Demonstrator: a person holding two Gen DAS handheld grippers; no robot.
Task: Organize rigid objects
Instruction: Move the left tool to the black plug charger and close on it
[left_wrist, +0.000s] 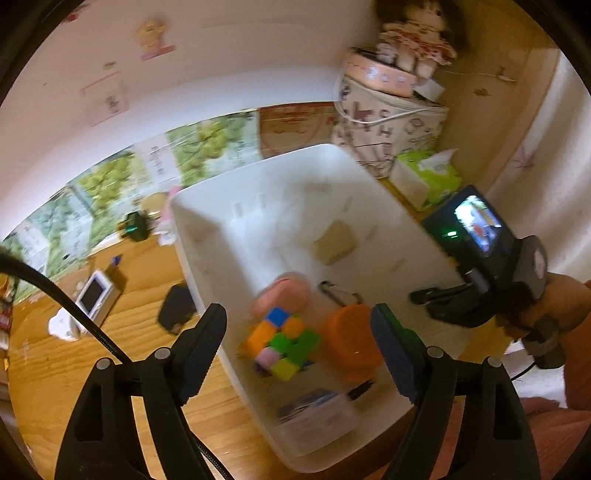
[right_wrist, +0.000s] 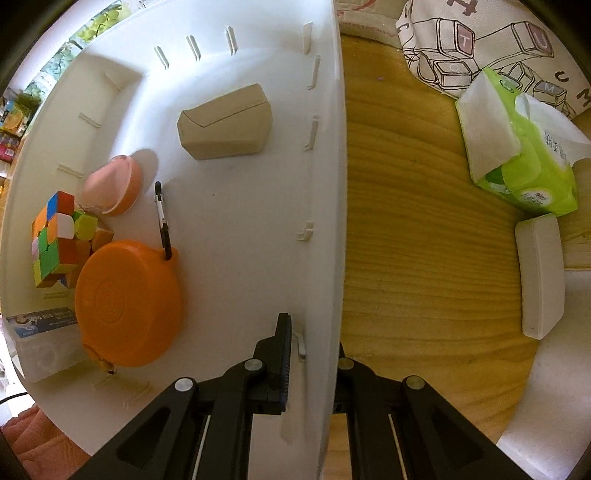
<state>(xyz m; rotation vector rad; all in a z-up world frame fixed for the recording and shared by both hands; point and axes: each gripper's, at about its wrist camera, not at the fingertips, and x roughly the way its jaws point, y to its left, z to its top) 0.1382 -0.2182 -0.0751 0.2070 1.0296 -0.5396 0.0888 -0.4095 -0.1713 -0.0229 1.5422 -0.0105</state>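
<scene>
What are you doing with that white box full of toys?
A person is tidying small hard things into a white bin on a wooden table. The right gripper is clamped on the bin's side wall. The left gripper hangs open and empty above it. Inside lie a puzzle cube, an orange round case, a pink shell-shaped case and a beige box.

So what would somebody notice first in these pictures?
Probably the colourful puzzle cube at the left side of the white bin, squeezed beside a big orange round case. A tan box sits alone further back in the bin. The right hand-held gripper is clamped on the bin's wall, and a green tissue pack lies outside on the wooden table.
</scene>
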